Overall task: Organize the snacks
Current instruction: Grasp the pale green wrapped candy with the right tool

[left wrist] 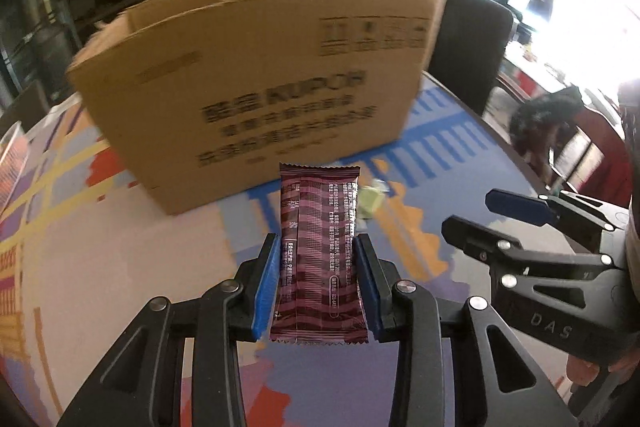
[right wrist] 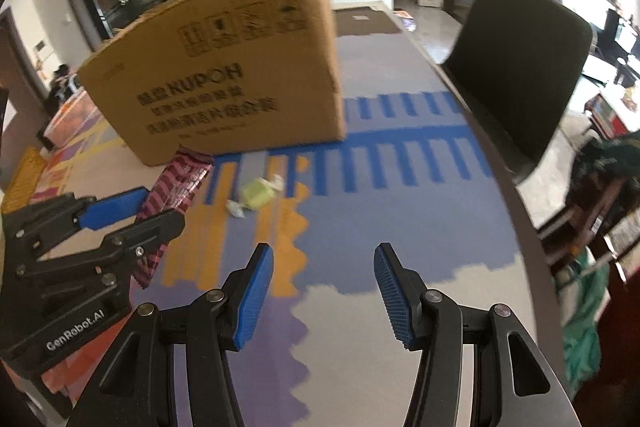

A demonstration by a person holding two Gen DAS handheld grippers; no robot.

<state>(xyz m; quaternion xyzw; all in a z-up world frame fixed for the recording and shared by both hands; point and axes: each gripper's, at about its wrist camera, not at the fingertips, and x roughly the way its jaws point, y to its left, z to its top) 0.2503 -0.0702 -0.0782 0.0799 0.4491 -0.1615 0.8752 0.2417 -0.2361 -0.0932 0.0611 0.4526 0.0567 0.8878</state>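
Cardboard box point(left wrist: 256, 75) w/ open top, contents hidden.

- Left gripper point(left wrist: 317, 281): blue-padded fingers point(left wrist: 266, 287) closed against both long edges of a maroon striped snack bar point(left wrist: 318, 259), held lengthwise, raised off the table.
- Right gripper point(right wrist: 323, 297): jaws spread wide, nothing between them; positioned just right of the left gripper.
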